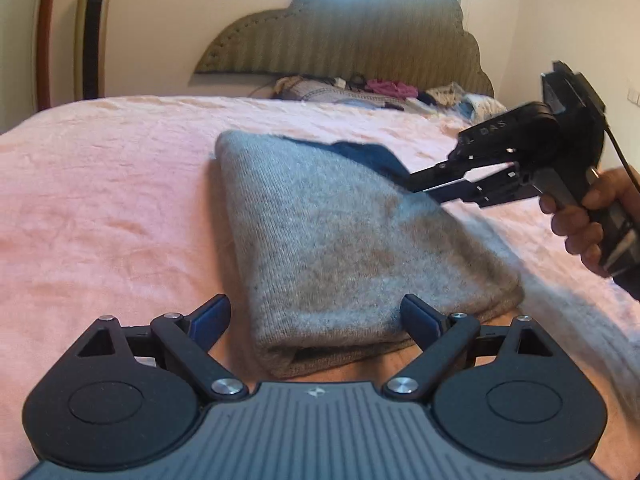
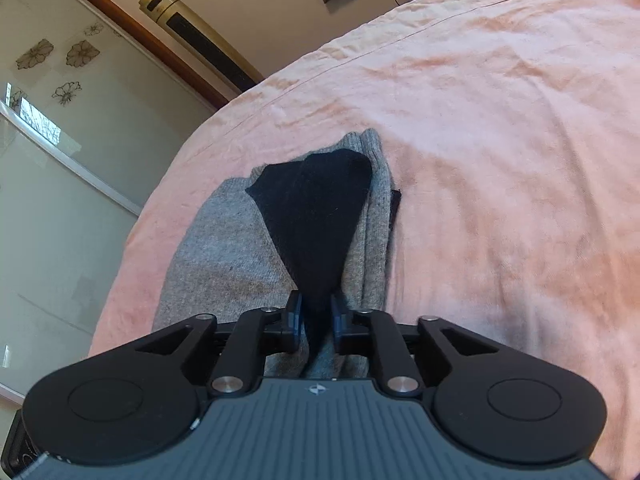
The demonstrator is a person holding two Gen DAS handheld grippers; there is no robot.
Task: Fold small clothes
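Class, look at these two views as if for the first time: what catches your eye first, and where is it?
First, the folded grey knit garment lying mid-bed on the pink bedspread. Next, the dark cloth pulled taut over the grey garment, pinched in the right tongs. The left tongs gape open at the garment's near end.

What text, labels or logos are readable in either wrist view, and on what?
"DAS": pale raised letters on the black body of the right gripper, seen from the left wrist view; anything before them is too blurred to read.
Small white emblem, no letters: on the grey ribbed housing of the left gripper, and likewise on the right one in its own view.
Tower fan panel: too small to read.
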